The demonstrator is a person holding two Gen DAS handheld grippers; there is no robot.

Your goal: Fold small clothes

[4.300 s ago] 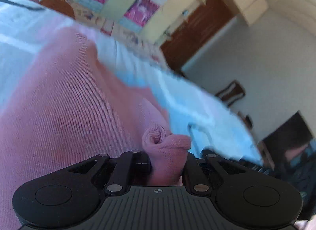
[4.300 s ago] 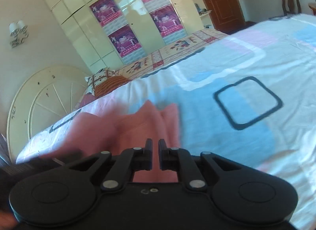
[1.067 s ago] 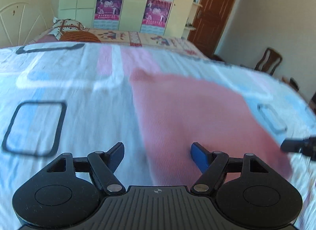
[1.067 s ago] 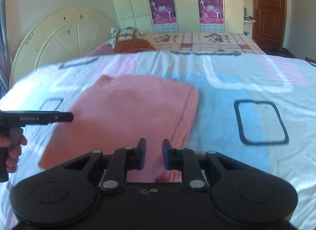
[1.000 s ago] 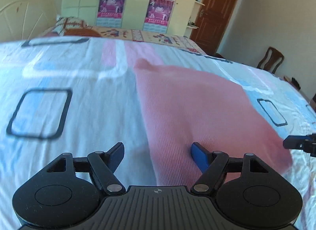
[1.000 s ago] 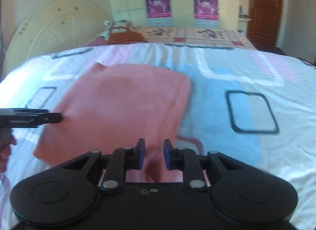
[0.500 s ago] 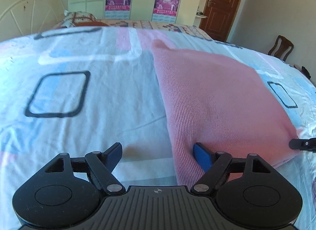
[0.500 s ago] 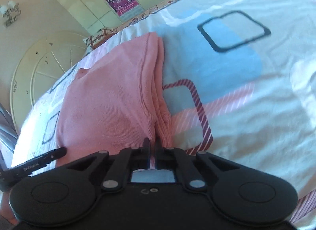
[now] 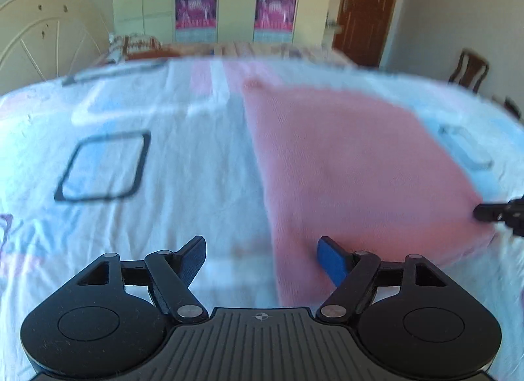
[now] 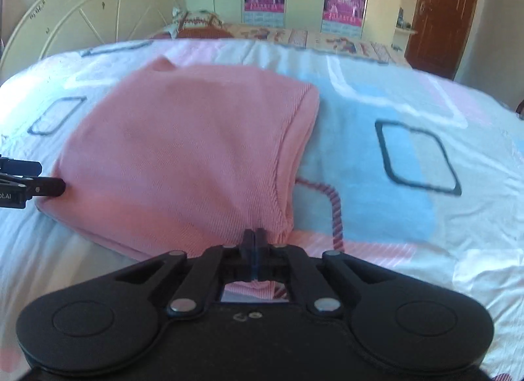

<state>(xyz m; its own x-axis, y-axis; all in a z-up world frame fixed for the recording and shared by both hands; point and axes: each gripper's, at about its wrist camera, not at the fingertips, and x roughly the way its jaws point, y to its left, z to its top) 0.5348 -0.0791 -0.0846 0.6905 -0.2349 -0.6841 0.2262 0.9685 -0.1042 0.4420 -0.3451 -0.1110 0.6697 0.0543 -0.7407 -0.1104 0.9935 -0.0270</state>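
Lying flat on the bed (image 10: 409,217), the pink knitted garment (image 10: 183,151) spreads as a rough rectangle across the patterned sheet, its ribbed edge running down the right side toward the camera in the right wrist view. The right hand-held gripper (image 10: 253,240) has its jaws pressed together at the garment's near right corner, and a bit of pink cloth shows just behind them, so it seems to be pinching that corner. The left hand-held gripper (image 9: 262,256) stands with its jaws wide apart, one blue pad on the bare sheet and the other over the garment's near left edge, gripping nothing; the left wrist view is blurred, so I cannot tell whether the pads touch the fabric. In the right wrist view the tip of the left tool (image 10: 29,181) rests at the near left corner, just beside or touching the cloth. Judging by this, the step in hand is taking hold of the two near corners for a fold. The next move would call for the left jaws to close on their corner, then both corners to be lifted evenly and carried over toward the far edge, keeping the cloth taut so that it does not bunch.
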